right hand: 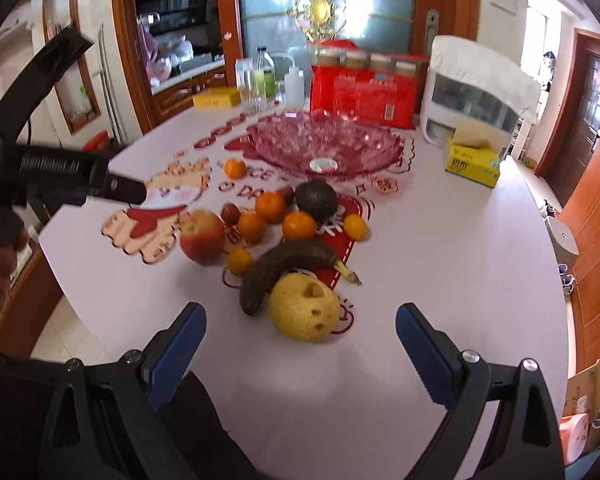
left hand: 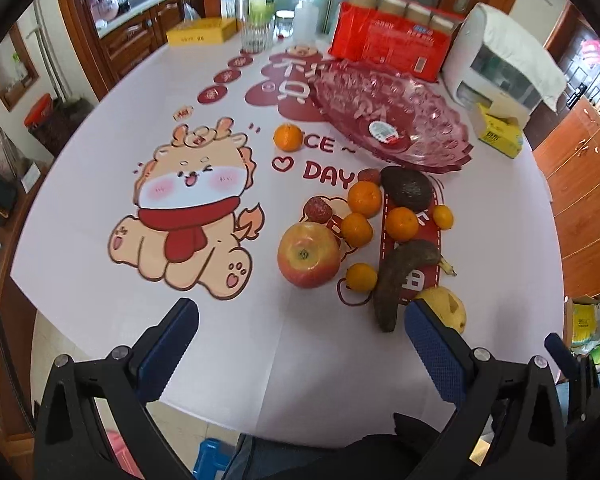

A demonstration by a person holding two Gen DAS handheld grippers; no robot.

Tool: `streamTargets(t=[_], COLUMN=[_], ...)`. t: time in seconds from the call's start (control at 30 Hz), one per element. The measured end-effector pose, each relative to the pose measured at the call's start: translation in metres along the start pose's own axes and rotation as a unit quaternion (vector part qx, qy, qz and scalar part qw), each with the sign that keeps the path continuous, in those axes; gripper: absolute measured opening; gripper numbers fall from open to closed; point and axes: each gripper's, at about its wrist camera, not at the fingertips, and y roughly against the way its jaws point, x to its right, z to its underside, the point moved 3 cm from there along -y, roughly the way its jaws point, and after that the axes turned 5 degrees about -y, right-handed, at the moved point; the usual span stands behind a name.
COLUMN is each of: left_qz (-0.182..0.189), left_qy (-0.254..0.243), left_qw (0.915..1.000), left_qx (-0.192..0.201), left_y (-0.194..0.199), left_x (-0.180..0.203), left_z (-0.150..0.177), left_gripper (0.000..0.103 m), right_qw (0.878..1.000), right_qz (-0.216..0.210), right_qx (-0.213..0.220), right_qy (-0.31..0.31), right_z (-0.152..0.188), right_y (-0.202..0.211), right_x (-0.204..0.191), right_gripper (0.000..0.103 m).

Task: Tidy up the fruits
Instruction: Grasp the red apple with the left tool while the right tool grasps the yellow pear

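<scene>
Left gripper [left hand: 300,312]: blue-padded fingers spread wide, nothing between them, held above the near edge of the table. Right gripper [right hand: 300,320]: also spread wide and empty, low over the table just short of the yellow pear [right hand: 304,306].

Fruit lies loose in a cluster on the white tablecloth [left hand: 260,360], in front of the pink glass bowl [left hand: 392,116], which holds no fruit.
- Pear: nearest the right gripper, yellow, with gouged pits in its skin.
- Banana [right hand: 280,272]: almost wholly brown-black, curved, touching the pear.
- Apple [left hand: 308,256]: red-yellow, stem end up, at the left of the cluster.
- Avocado [left hand: 406,186]: dark, nearest the bowl.
- Several mandarins around these; one mandarin [left hand: 288,137] sits apart, to the left of the bowl.
- Two small red rough-skinned fruits [left hand: 318,209], kind not clear.

Writing: cloth shows a cartoon dragon and red letters "DAY" [left hand: 326,174] with a heart, plus "CE ~" partly covered. Bowl carries a round sticker [left hand: 384,131], text too small. Red package [left hand: 392,40] behind: print unreadable.
</scene>
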Motion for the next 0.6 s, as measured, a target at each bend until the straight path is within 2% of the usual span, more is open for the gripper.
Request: streamTargets(t=[0.23, 0.43, 0.6], left_qz=[0.02, 0.025, 0.028], left_qy=[0.028, 0.057, 0.075], left_qw=[0.9958, 0.989, 0.9842], left_qx=[-0.084, -0.134, -0.158], left_y=[-0.067, -0.112, -0.142], left_x=[-0.002, -0.005, -0.007], left_z=[-0.024, -0.029, -0.025], left_gripper=[0.102, 0.102, 0.095], right_qw=[0.997, 0.988, 0.977], right_qz=[-0.023, -0.052, -0.068], right_qx=[-0.075, -0.143, -0.2], right_qy=[-0.003, 0.009, 0.011], right_z=[-0.005, -0.01, -0.001], right_y=[-0.052, -0.094, -0.12], right_x=[0.015, 0.013, 0.015], right_gripper=[0.096, 0.096, 0.096])
